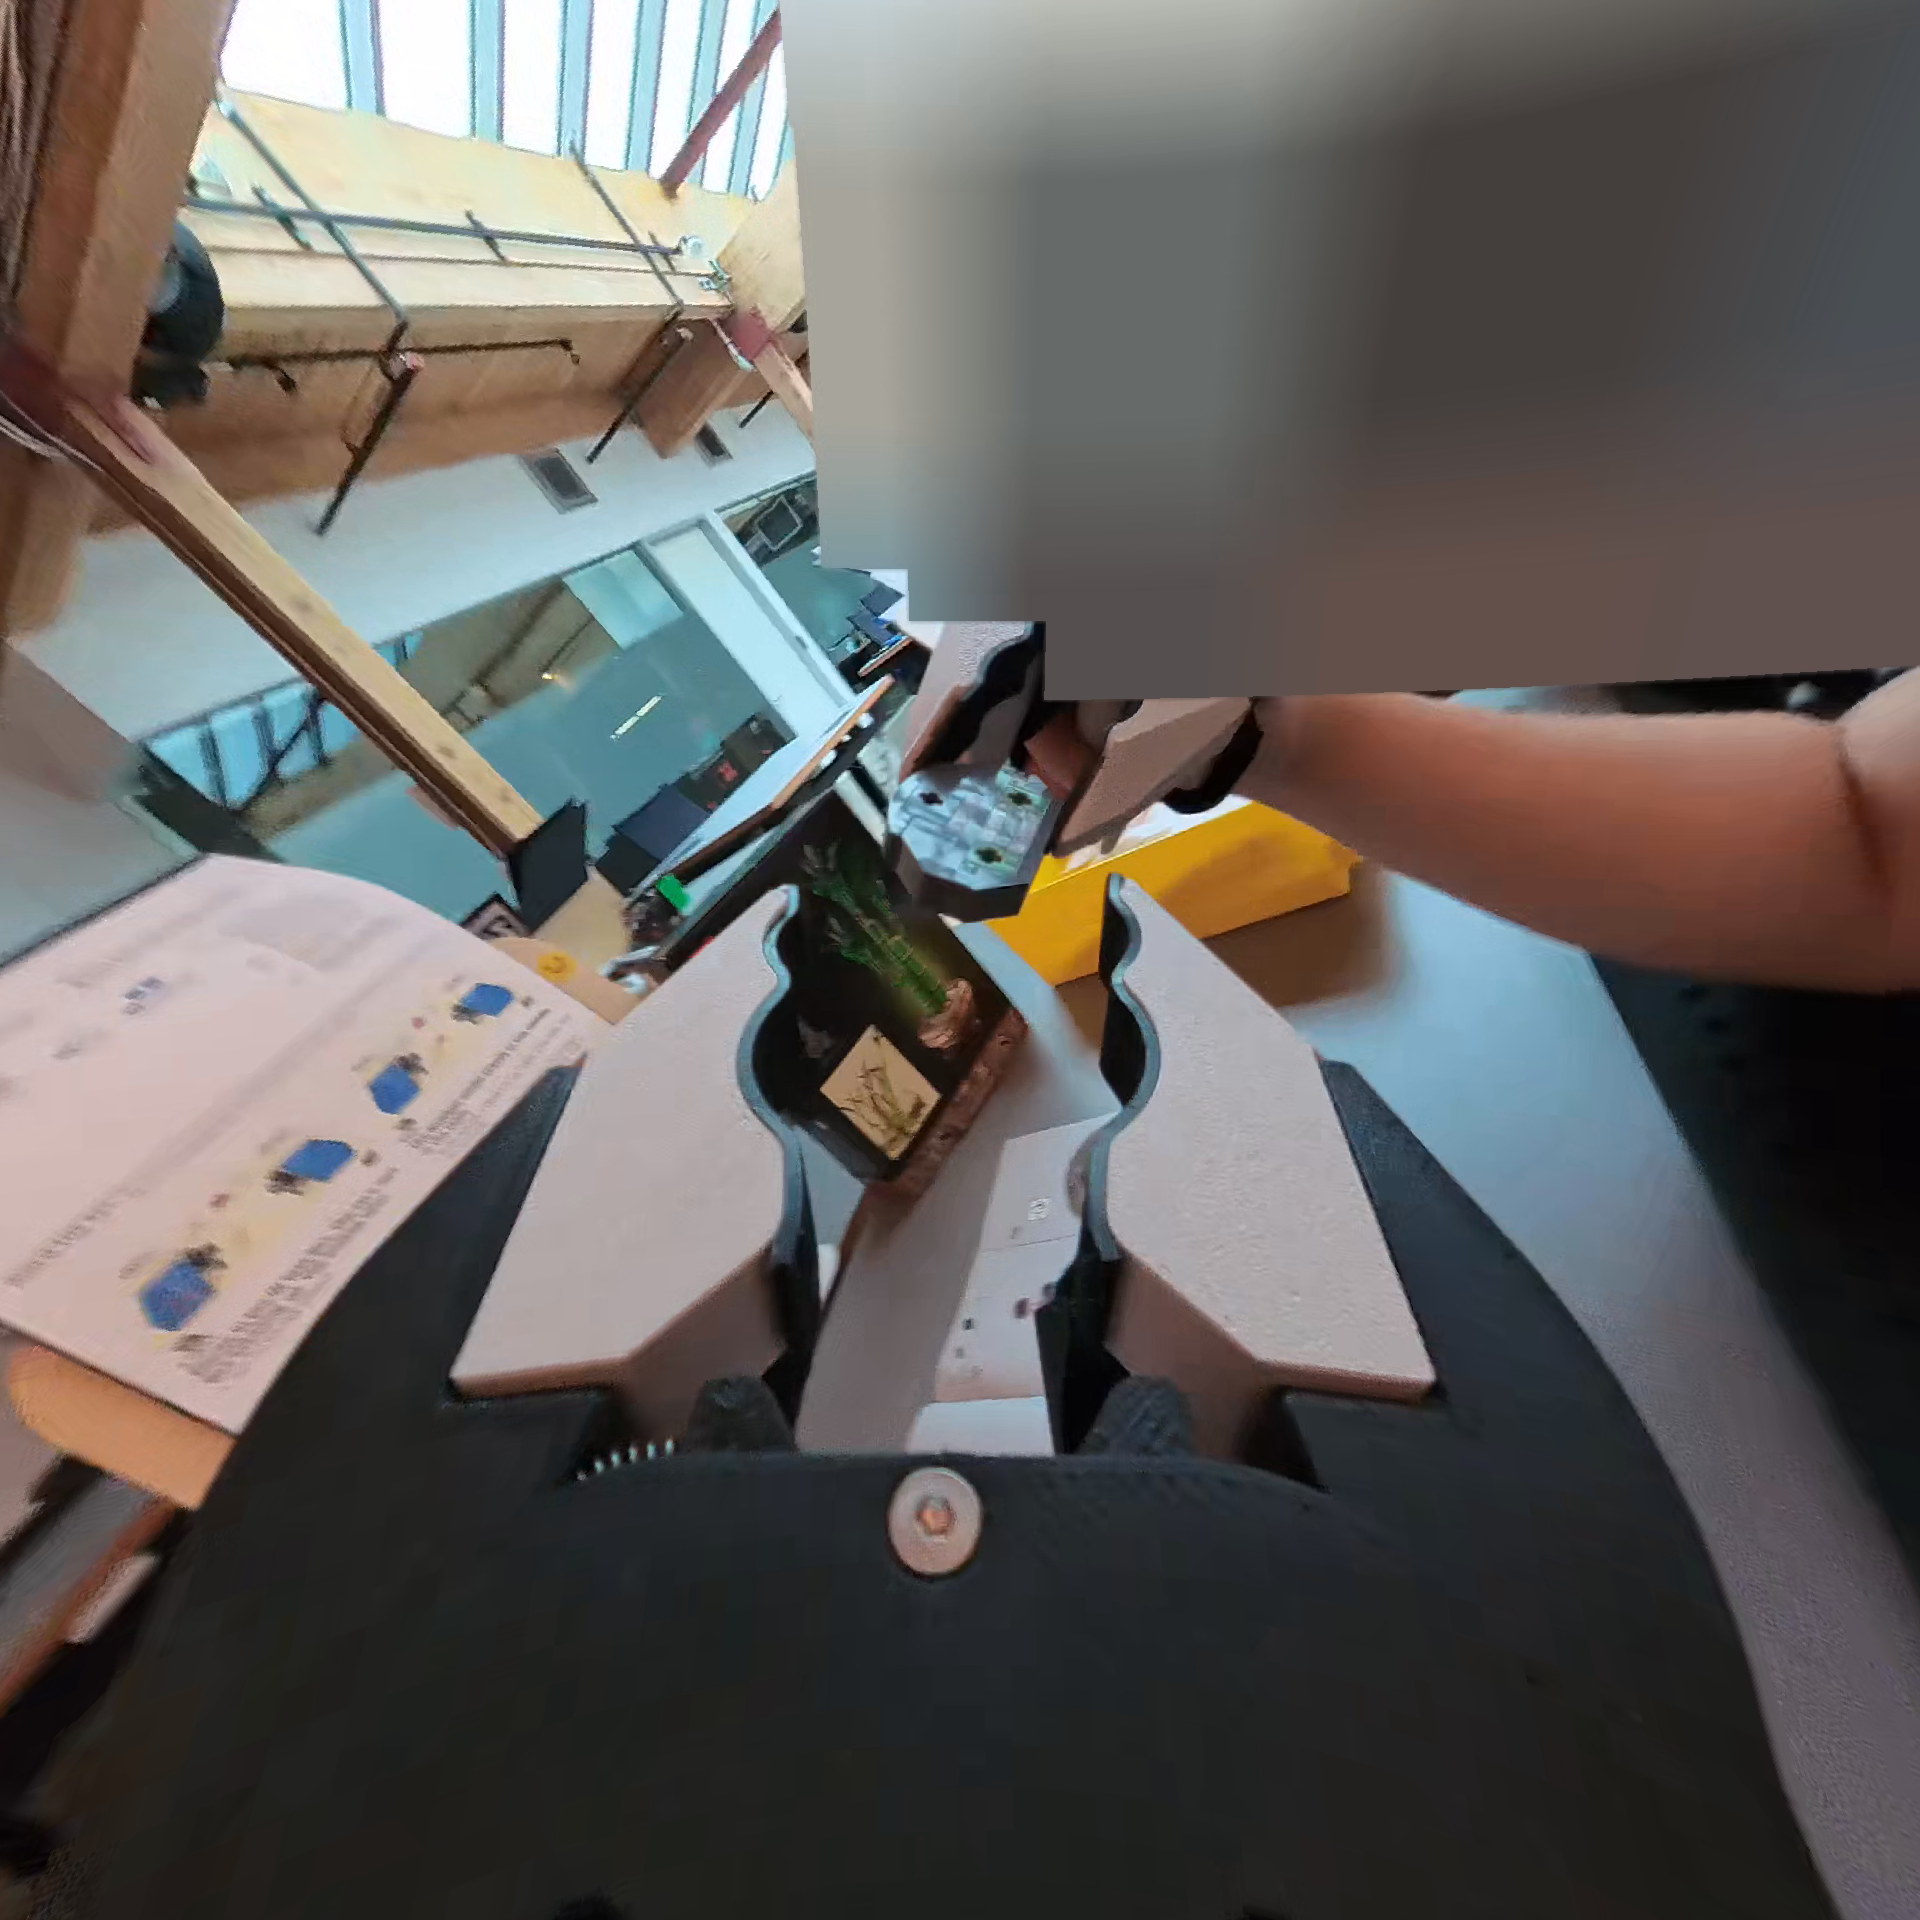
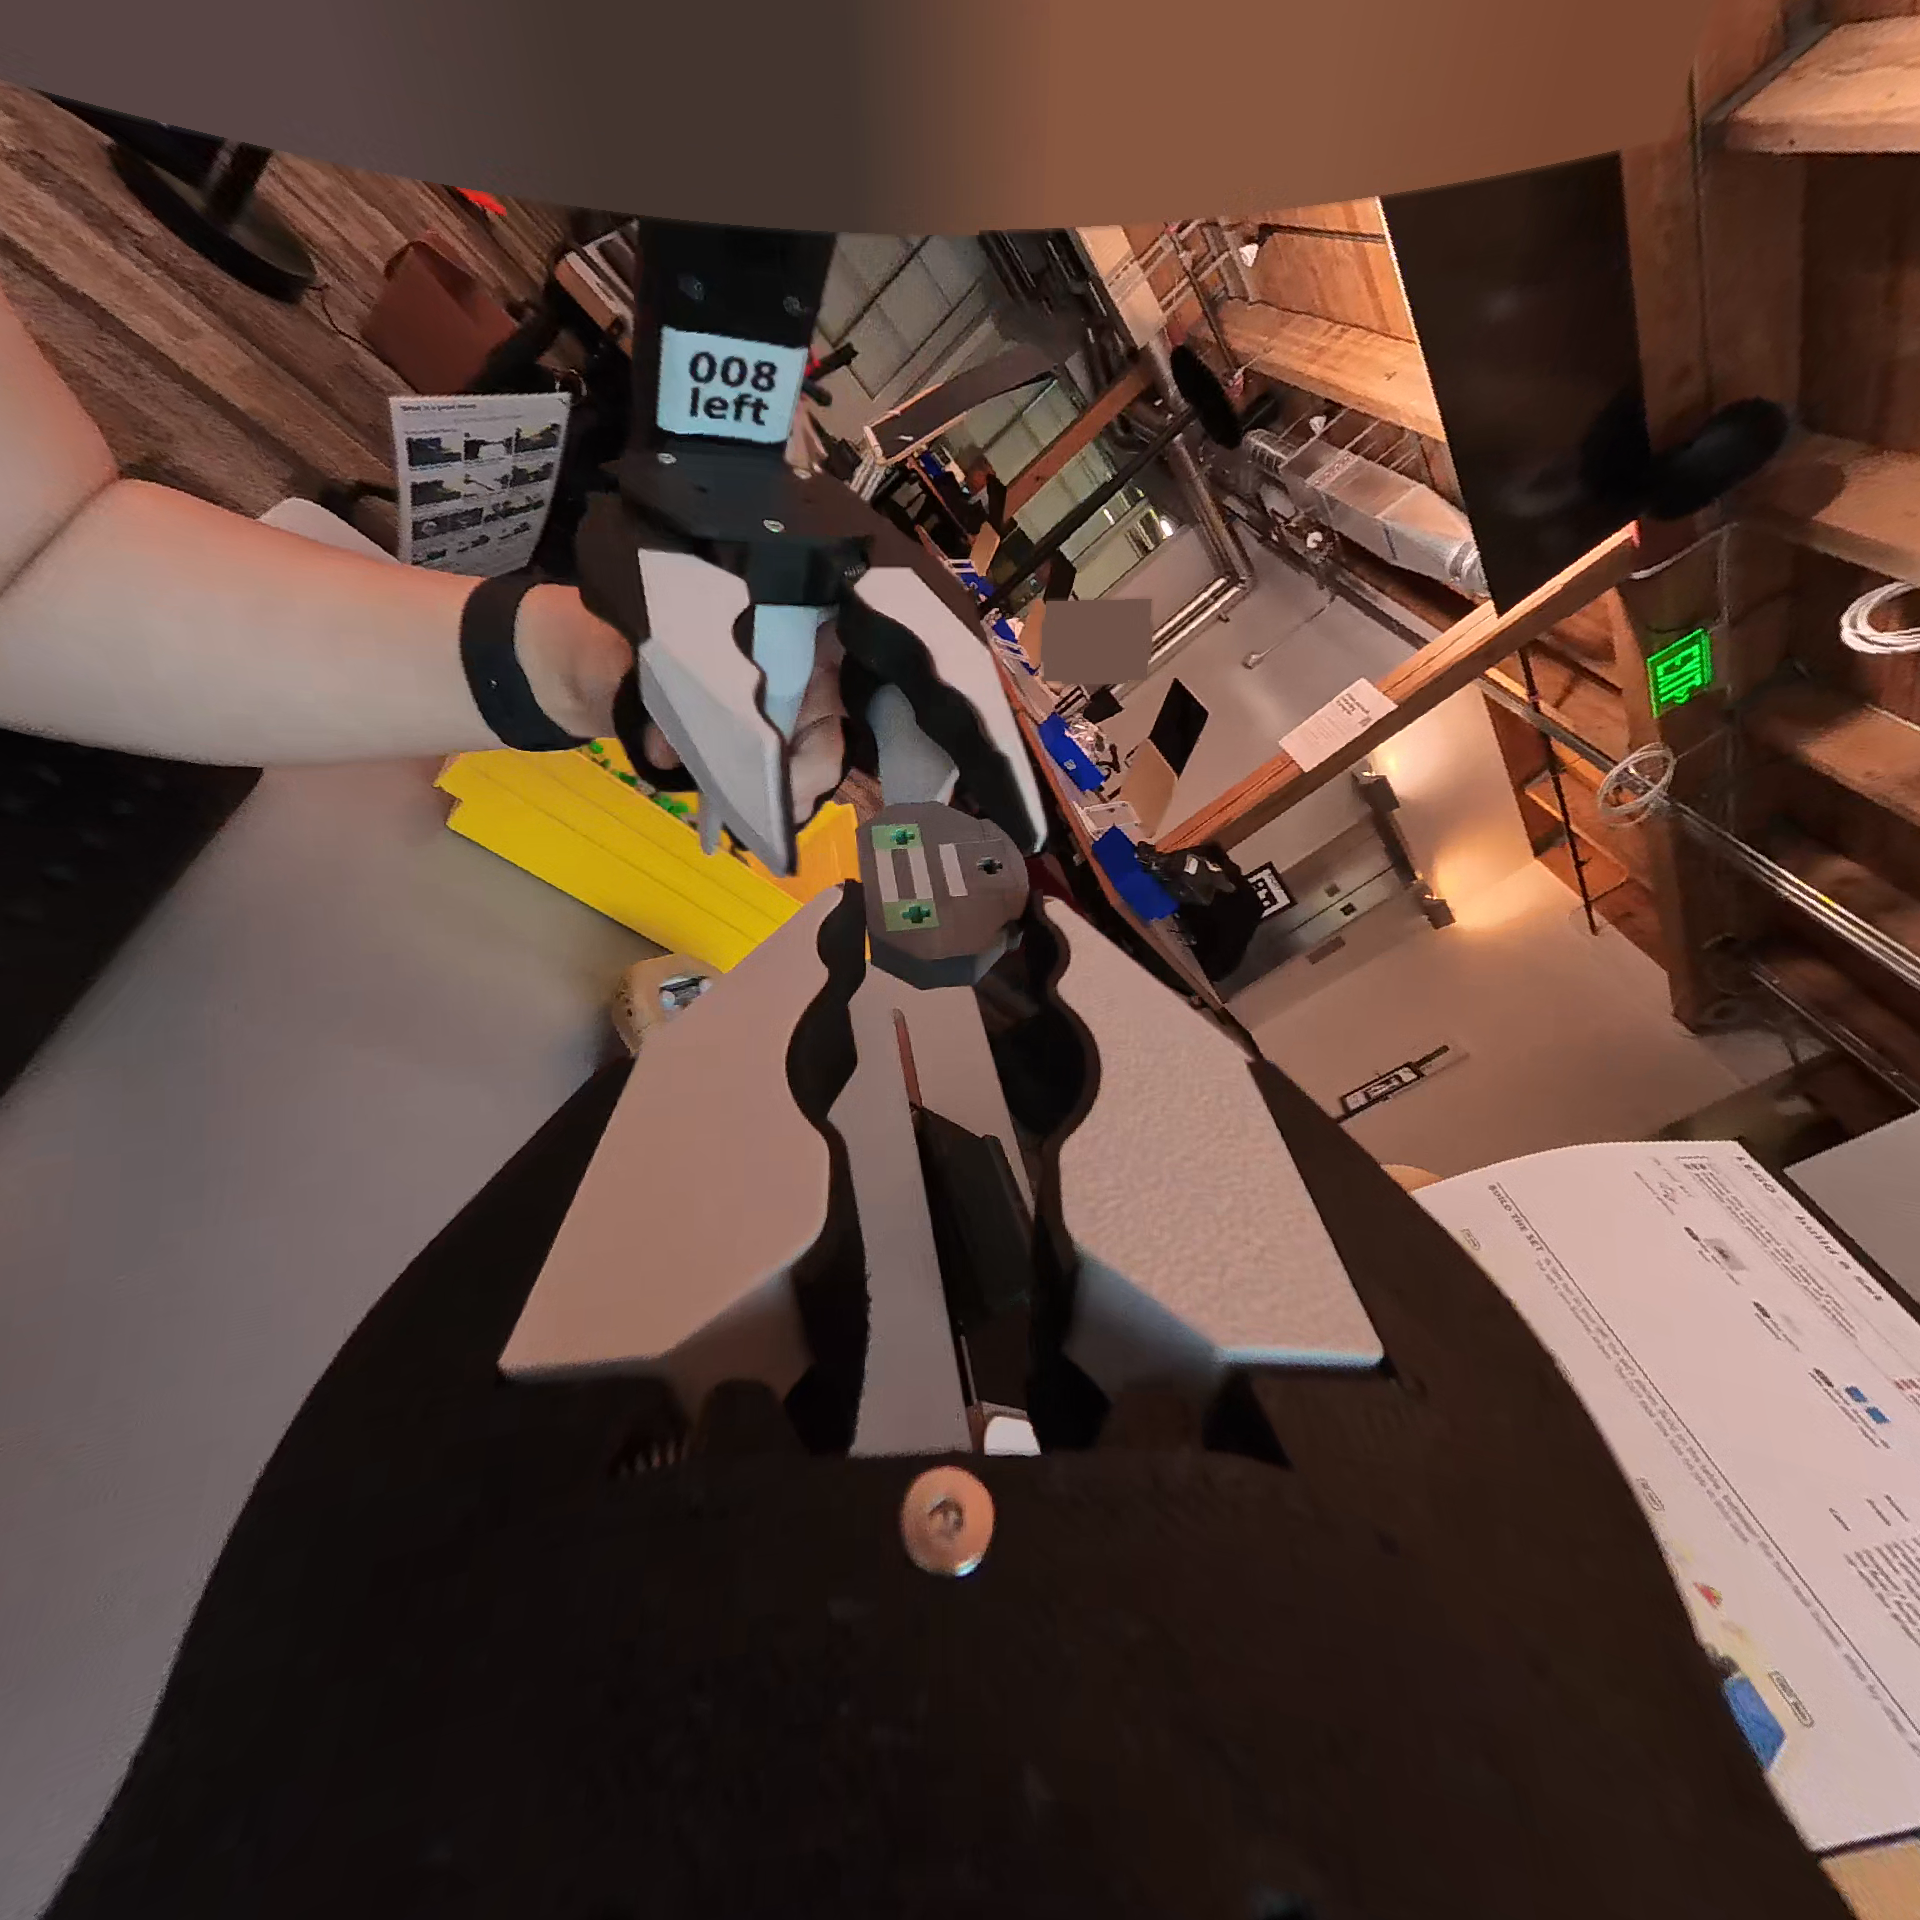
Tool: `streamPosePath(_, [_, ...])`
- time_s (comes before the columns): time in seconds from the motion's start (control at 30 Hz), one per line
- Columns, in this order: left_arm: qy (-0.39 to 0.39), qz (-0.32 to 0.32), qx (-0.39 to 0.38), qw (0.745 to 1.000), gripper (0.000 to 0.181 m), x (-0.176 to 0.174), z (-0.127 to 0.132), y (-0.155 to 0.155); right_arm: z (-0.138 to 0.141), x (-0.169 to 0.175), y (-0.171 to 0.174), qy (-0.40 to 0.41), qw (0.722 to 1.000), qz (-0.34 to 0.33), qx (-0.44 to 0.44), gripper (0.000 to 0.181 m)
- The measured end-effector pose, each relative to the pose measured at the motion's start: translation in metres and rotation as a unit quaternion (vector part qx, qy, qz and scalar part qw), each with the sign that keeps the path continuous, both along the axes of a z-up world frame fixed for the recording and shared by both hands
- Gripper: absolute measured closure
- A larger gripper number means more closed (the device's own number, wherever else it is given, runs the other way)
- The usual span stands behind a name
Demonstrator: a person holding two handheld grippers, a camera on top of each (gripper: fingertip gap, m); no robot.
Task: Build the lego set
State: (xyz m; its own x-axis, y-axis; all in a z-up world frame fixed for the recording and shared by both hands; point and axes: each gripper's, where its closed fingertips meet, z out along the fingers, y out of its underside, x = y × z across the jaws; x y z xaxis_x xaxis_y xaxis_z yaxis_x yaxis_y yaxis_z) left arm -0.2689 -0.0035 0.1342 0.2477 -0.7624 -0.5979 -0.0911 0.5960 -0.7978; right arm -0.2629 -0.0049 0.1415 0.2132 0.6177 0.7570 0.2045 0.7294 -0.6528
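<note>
A dark round lego assembly (image 2: pixel 940 894) with green studs and pale tiles is pinched between the fingertips of my right gripper (image 2: pixel 945 909), held in the air. In the left wrist view the assembly (image 1: pixel 966 831) hangs from the right gripper (image 1: pixel 982 821), just past my own tips. My left gripper (image 1: pixel 954 899) is open and empty, its fingers pointing at the assembly. In the right wrist view it (image 2: pixel 904 847) faces me, jaws apart, right behind the assembly. A black lego box (image 1: pixel 894 1049) with a green plant picture lies on the table beneath the left fingers.
A yellow tray (image 1: pixel 1195 894) (image 2: pixel 613 831) holding small green pieces sits on the grey table (image 1: pixel 1455 1091). A printed instruction sheet (image 1: pixel 260 1091) (image 2: pixel 1714 1403) lies at the table's side. A small cream object (image 2: pixel 665 992) lies near the tray. A person's forearms hold both grippers. Both grippers' tips are close together, under 4 cm apart.
</note>
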Motion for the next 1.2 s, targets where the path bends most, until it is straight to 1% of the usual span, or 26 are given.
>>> streamPosePath(0.1, [0.003, 0.03, 0.051, 0.998, 0.139, 0.004, -0.001, 0.0, -0.003, -0.002, -0.004, -0.01, 1.0, 0.01, -0.008, 0.153])
streamPosePath(0.2, [0.015, 0.027, 0.092, 0.995, 0.15, 0.008, -0.004, -0.008, -0.004, -0.004, -0.007, -0.014, 1.0, 0.015, -0.01, 0.153])
streamPosePath(0.3, [0.026, 0.05, 0.117, 0.992, 0.151, 0.009, -0.007, -0.005, -0.006, -0.005, -0.007, -0.019, 1.0, 0.017, -0.013, 0.153])
streamPosePath(0.47, [0.032, 0.055, 0.104, 0.993, 0.152, 0.009, -0.005, -0.004, -0.004, -0.005, -0.007, -0.007, 0.999, 0.026, -0.019, 0.153])
streamPosePath(0.67, [0.053, 0.073, 0.095, 0.991, 0.152, 0.01, -0.01, 0.002, -0.008, -0.003, -0.002, -0.017, 0.999, 0.021, -0.027, 0.152])
streamPosePath(0.93, [0.065, 0.077, 0.091, 0.991, 0.151, 0.009, -0.012, 0.003, -0.011, -0.003, -0.001, -0.019, 0.999, 0.024, -0.031, 0.152])
streamPosePath(1.0, [0.06, 0.074, 0.076, 0.993, 0.151, 0.008, -0.012, 0.004, -0.01, -0.004, 0.001, -0.02, 0.999, 0.014, -0.022, 0.153])
streamPosePath(1.07, [0.055, 0.069, 0.04, 0.995, 0.152, 0.006, -0.013, 0.007, -0.011, -0.005, 0.004, -0.023, 1.0, -0.001, -0.009, 0.153])
streamPosePath(1.1, [0.053, 0.064, 0.013, 0.996, 0.148, 0.004, -0.014, 0.009, -0.011, -0.004, 0.008, -0.023, 1.0, -0.014, 0.008, 0.153])
streamPosePath(1.13, [0.057, 0.049, -0.025, 0.997, 0.136, 0.001, -0.015, 0.008, -0.011, -0.003, 0.011, -0.024, 0.999, -0.023, 0.026, 0.152])
streamPosePath(1.17, [0.054, 0.029, -0.068, 0.996, 0.127, -0.003, -0.015, 0.007, -0.012, -0.001, 0.013, -0.025, 0.998, -0.029, 0.04, 0.152])
streamPosePath(1.2, [0.036, 0.005, -0.111, 0.993, 0.124, -0.006, -0.01, 0.006, -0.013, 0.0, 0.015, -0.025, 0.998, -0.032, 0.05, 0.153])
